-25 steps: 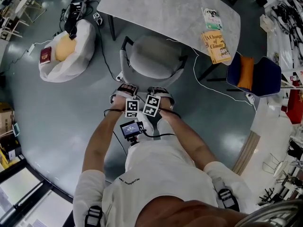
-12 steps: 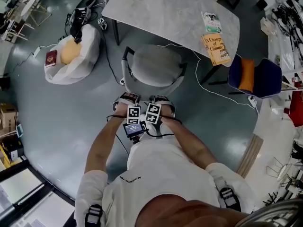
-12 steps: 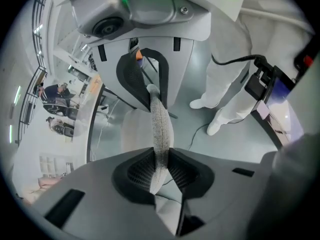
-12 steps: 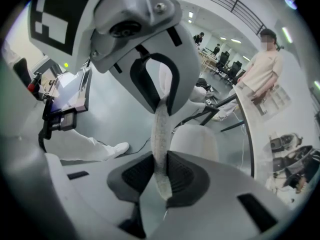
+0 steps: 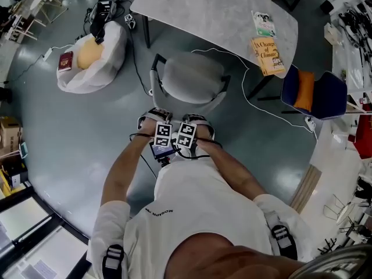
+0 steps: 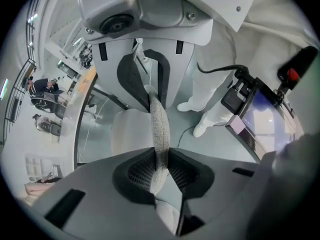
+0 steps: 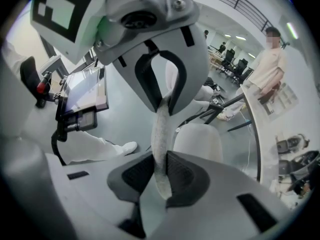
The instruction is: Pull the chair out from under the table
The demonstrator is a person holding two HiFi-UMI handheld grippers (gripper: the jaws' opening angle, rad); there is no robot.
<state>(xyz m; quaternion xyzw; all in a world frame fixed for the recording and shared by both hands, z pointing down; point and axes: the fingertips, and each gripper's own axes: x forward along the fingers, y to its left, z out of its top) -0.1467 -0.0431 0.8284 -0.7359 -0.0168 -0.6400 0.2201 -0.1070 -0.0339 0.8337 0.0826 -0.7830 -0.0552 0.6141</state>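
The chair is clamped by its backrest in the fingers of the left gripper and right gripper, set side by side for an even pull. Beyond the fingers, the seat appears largely clear of the table.

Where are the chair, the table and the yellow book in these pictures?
chair (image 5: 189,77), head view, middle of its grey seat.
table (image 5: 203,16), head view, bare part of its top.
yellow book (image 5: 268,56), head view, middle of its cover.
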